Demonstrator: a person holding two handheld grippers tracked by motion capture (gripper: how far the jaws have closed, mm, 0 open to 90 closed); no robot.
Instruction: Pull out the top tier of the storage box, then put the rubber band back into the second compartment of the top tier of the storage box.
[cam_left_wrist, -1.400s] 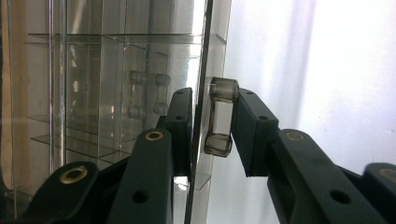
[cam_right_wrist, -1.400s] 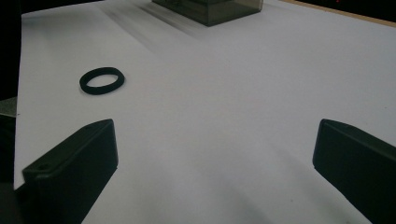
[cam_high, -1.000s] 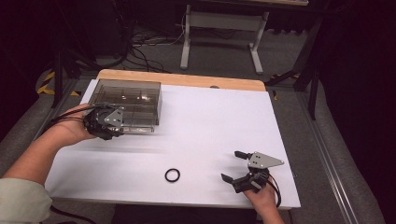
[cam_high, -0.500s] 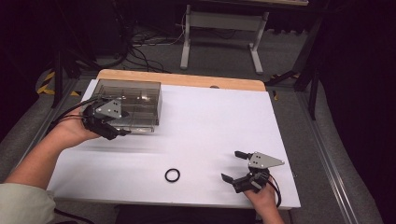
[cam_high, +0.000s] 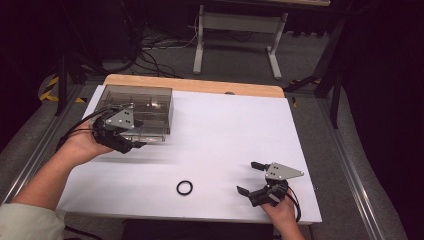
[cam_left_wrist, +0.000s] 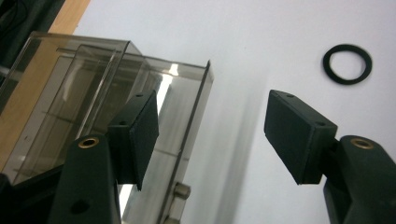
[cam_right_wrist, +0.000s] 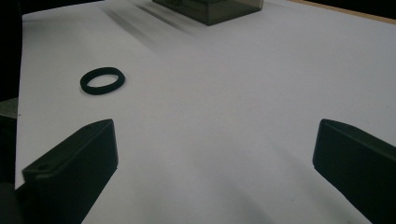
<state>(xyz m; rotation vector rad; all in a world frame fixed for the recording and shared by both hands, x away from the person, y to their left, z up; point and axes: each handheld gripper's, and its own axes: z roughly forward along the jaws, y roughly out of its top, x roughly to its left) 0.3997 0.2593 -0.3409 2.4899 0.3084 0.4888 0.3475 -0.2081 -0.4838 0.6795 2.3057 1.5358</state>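
A smoky clear plastic box (cam_high: 142, 107) stands at the table's back left. My left gripper (cam_high: 134, 144) hovers at its front wall. In the left gripper view its jaws (cam_left_wrist: 212, 135) have just been opening and stand apart, with the box's (cam_left_wrist: 84, 93) near corner in the gap and neither pad touching it. A black rubber ring (cam_high: 184, 188) lies flat near the front edge, also seen as the ring (cam_left_wrist: 347, 64) and the ring (cam_right_wrist: 102, 80). My right gripper (cam_high: 248, 177) rests at the front right, open over the bare sheet (cam_right_wrist: 212, 177), with nothing between its pads.
A white sheet (cam_high: 235, 130) covers the table, with a wooden strip (cam_high: 195, 85) along the back edge. Behind the table stand a metal frame (cam_high: 235, 30) and floor cables (cam_high: 150, 50). The box's (cam_right_wrist: 210, 9) corner lies far off in the right gripper view.
The left gripper has lifted slightly at the box's front and its jaws have spread wider. The right gripper and the ring have not moved.
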